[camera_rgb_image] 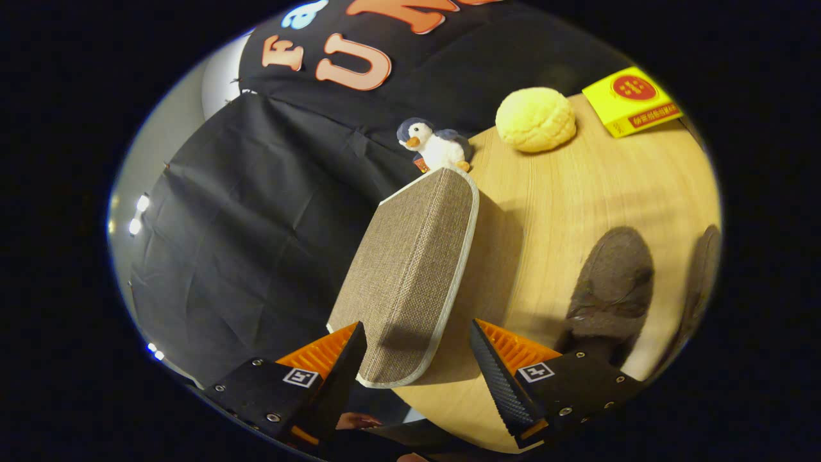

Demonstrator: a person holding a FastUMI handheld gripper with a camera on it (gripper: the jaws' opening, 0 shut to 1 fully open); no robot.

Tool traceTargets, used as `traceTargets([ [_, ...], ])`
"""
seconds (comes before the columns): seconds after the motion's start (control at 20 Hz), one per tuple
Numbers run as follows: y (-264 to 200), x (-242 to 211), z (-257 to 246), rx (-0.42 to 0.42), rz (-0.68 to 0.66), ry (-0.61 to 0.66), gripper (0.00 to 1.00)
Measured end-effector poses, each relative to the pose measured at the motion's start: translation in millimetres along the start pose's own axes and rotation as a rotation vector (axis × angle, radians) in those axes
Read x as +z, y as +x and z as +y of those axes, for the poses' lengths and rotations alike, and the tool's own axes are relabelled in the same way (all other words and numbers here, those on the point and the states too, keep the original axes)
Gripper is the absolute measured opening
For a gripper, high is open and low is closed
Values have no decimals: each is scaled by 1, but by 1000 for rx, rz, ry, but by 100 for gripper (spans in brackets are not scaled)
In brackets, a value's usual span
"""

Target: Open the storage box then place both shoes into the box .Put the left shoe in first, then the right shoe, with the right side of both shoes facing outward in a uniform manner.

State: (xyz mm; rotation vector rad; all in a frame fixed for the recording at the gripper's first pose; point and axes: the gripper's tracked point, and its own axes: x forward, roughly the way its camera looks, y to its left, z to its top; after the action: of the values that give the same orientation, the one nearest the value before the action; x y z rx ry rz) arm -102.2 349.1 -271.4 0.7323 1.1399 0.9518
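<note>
gripper (417, 353): one, two black ribbed fingers with orange backing, a square marker tag on each finger base
jaw state: spread wide, gap between tips broad; near corner of the box sits in that gap; left finger (343, 372) looks close to or touching the box's fabric side, right finger (497, 375) stands clear of it; not clamped, nothing held
storage box (410, 269): one, tan-grey woven fabric with pale piping along the edges, closed; seen tilted in this view, standing on the table; runs from between the fingertips away toward the penguin
shoes: two, dark grey-brown, fuzzy-looking; both on the table to the right of the box, apart from it
shoe 1 (612, 282): nearer the box, just beyond the right finger, toe pointing away from the gripper
shoe 2 (699, 282): further right, partly cut off, beside shoe 1 with a strip of table between them
left/right shoe: cannot tell which is which
table (577, 186): one, light wood grain, rounded edge
penguin toy (436, 146): one, white and dark blue plush, orange beak and feet, at the table edge just past the far end of the box
yellow bun-shaped thing (535, 119): one, round, bumpy, on the far part of the table, right of the penguin
yellow packet (632, 101): one, flat, red round mark on top, far right of the table, past the bun
black cloth (256, 244): booth wall, behind and left of the box
</note>
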Motion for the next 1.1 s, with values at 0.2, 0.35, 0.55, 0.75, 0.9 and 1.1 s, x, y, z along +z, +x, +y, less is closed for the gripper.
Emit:
traceTargets([
  [0.2,11,1,-2,104,-2,128,95],
  [0.35,21,-6,2,165,19,180,95],
  [0.55,27,-11,3,231,20,249,92],
  [0.75,20,5,8,309,-52,314,75],
  [0.9,14,11,15,371,-84,353,59],
  [1.1,-6,27,39,465,-135,366,48],
])
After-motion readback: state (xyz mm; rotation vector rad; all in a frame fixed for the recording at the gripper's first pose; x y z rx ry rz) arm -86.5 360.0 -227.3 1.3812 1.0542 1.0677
